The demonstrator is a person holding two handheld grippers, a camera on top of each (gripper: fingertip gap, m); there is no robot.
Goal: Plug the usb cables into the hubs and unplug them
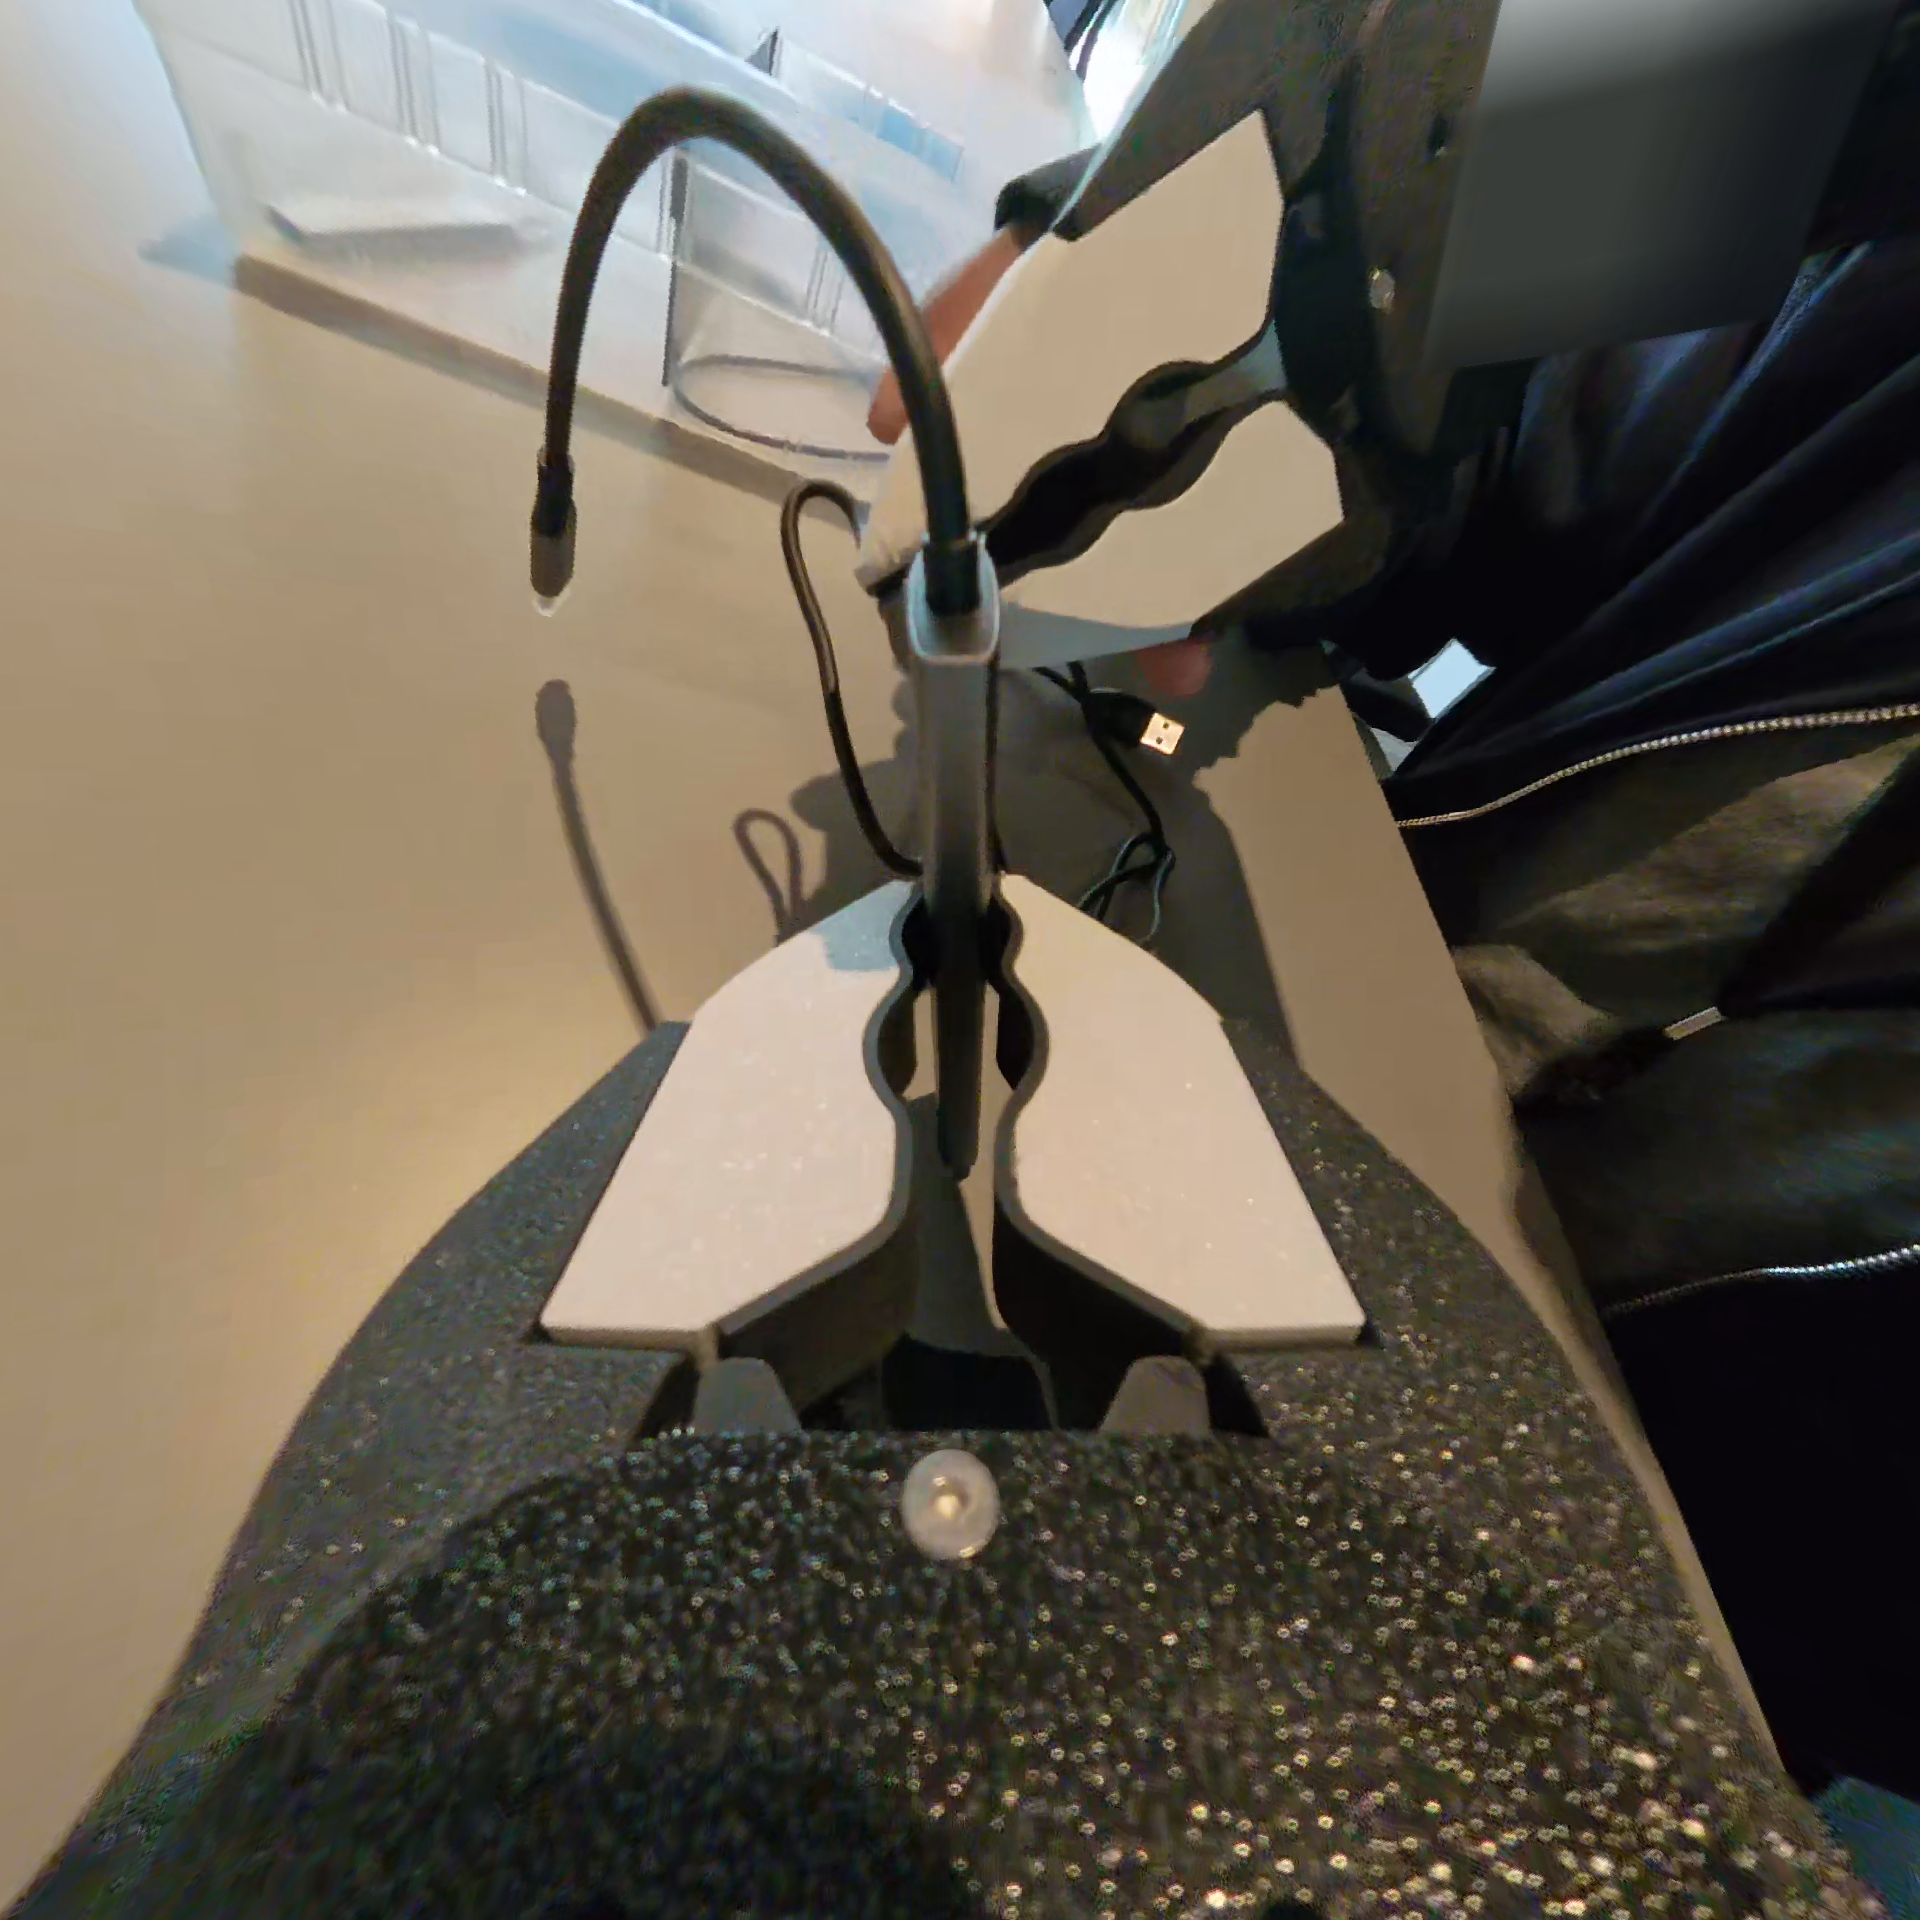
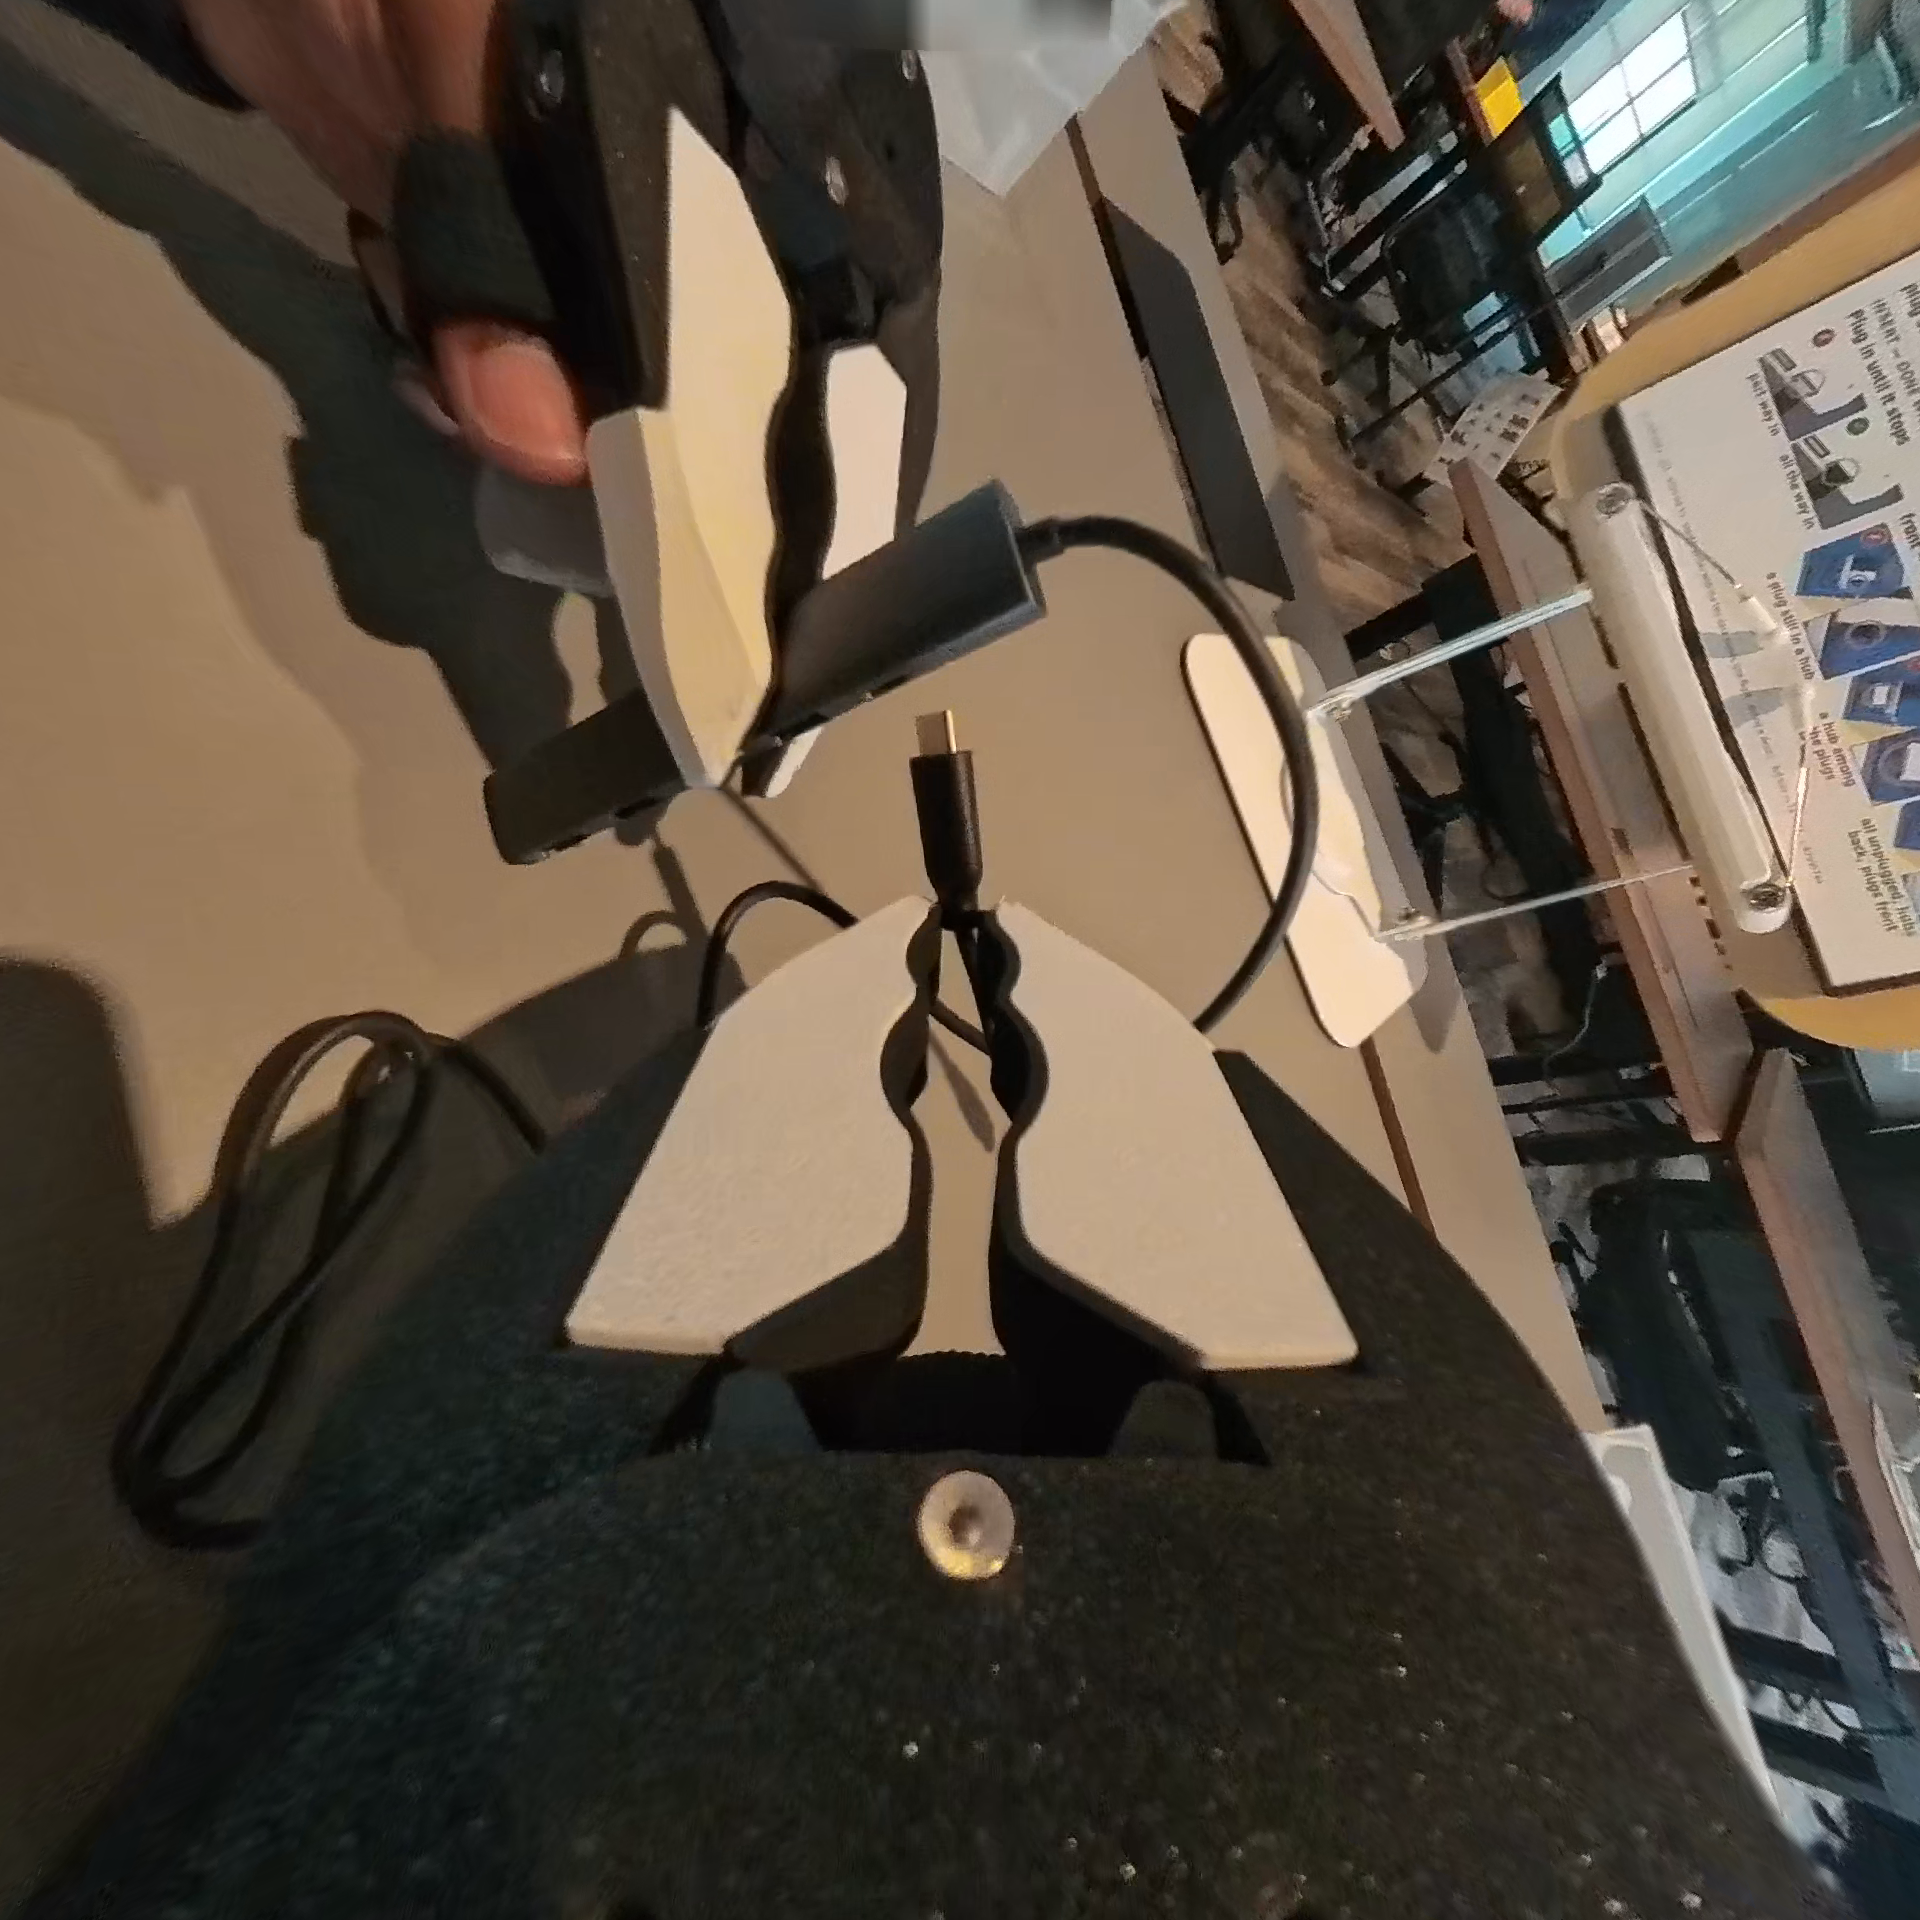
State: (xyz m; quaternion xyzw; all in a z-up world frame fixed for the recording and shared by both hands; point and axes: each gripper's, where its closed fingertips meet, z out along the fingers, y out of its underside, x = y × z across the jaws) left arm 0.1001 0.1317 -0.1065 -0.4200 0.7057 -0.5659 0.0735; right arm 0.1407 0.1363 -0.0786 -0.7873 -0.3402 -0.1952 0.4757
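Observation:
My left gripper (image 1: 958, 904) is shut on a slim grey USB hub (image 1: 954, 748) and holds it edge-on above the beige table (image 1: 312, 727). The hub's own black cable (image 1: 727, 135) arches over to a hanging plug (image 1: 551, 540). In the right wrist view my right gripper (image 2: 961, 914) is shut on a black cable with a USB-C plug (image 2: 940, 790). The plug points up at the side of the hub (image 2: 904, 613), a small gap below it. The left gripper (image 2: 764, 769) shows there gripping the hub. The right gripper (image 1: 987, 551) shows behind the hub.
A loose USB-A plug (image 1: 1158, 732) and black cables lie on the table. A coiled black cable (image 2: 260, 1247) lies at left. A clear plastic stand (image 1: 727, 260) is at the back. An acrylic stand with a printed sheet (image 2: 1714, 623) sits on a white base (image 2: 1309, 810). A person's dark jacket (image 1: 1662, 727) is at the table edge. Left tips to right tips: about 5 cm.

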